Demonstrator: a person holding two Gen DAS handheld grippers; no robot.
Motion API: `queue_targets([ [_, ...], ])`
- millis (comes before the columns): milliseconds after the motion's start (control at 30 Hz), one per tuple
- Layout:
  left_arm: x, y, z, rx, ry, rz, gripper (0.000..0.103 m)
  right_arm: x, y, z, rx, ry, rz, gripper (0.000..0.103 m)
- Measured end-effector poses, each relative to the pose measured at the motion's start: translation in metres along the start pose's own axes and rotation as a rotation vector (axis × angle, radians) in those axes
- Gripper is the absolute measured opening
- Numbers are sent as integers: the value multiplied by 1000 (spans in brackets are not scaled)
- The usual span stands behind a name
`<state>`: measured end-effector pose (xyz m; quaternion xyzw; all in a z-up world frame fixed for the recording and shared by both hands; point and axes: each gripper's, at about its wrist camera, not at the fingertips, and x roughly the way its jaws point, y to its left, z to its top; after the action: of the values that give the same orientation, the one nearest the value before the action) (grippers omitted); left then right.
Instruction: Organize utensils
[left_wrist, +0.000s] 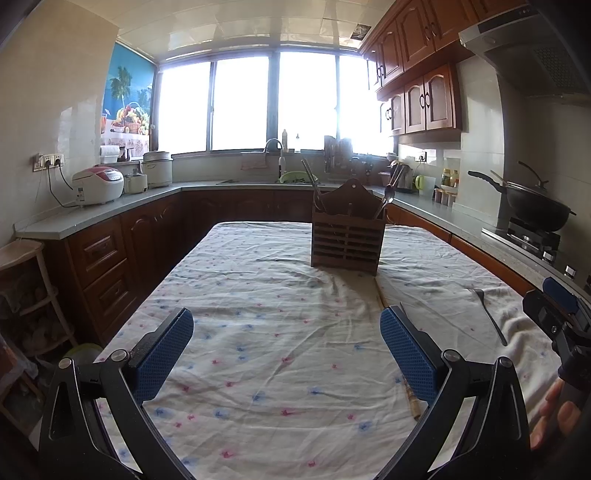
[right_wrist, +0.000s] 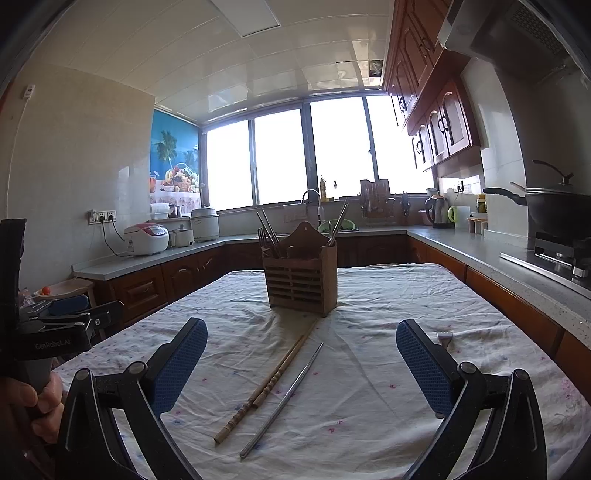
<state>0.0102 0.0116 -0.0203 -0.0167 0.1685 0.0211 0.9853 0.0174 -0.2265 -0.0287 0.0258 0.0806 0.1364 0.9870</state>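
Chopsticks (right_wrist: 266, 384) before holder (right_wrist: 301, 278), fork (left_wrist: 489, 316) aside

Left gripper (left_wrist: 286, 354) and right gripper (right_wrist: 301, 363) gape wide, holding nothing.

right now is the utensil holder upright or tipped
Upright: the holder stands flat on the tablecloth, with utensils sticking up out of it.

In the right wrist view, the right finger (right_wrist: 424, 369) hides most of the fork (right_wrist: 444, 338). In the left wrist view, the wooden chopsticks (left_wrist: 410, 400) lie mostly behind a finger (left_wrist: 408, 354). The holder (right_wrist: 301, 282) hides its utensils' lower ends.
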Motion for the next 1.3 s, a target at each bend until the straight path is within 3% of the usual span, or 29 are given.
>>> queue_targets([
  [1300, 2, -2, 1, 3, 2, -12, 103, 2, 4, 1, 5, -3, 7, 103],
])
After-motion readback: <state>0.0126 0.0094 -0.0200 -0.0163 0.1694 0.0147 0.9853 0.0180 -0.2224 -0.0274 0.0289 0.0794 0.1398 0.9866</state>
